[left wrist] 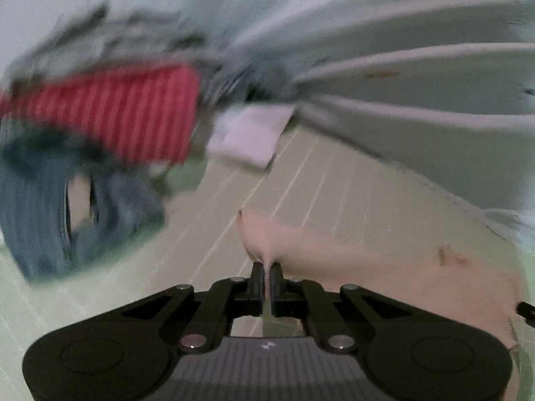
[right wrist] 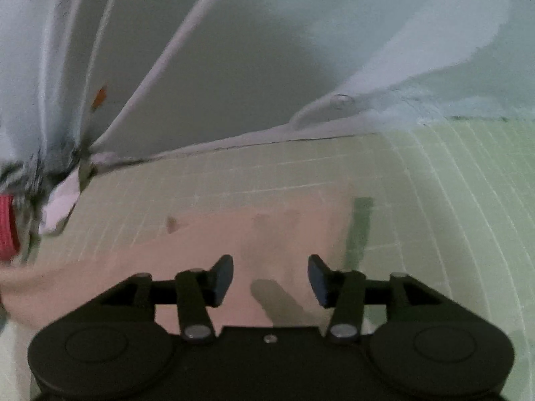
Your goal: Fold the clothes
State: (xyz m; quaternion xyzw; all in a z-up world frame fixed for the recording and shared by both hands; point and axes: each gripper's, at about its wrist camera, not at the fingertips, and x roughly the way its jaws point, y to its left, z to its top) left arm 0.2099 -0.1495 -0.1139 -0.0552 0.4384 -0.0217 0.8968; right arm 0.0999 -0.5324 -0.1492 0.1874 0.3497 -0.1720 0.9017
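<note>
On the pale green gridded cutting mat [right wrist: 434, 173], a thin peach-pink cloth garment [right wrist: 207, 254] lay spread beneath both tools, one edge of it pinched between the closed fingers of the left gripper [left wrist: 266, 284] and lifted slightly. The right gripper [right wrist: 271, 279] hovered over the same cloth with its fingers wide apart and holding nothing. Judging by that, the folding of this piece seemed barely begun, with no finished crease visible. Farther off, blurred, sat a red-and-white striped folded cloth [left wrist: 133, 113] atop a heap of dark blue and grey clothes [left wrist: 83, 207], beside a small white folded cloth [left wrist: 247, 137]; whether those were done was unclear.
</note>
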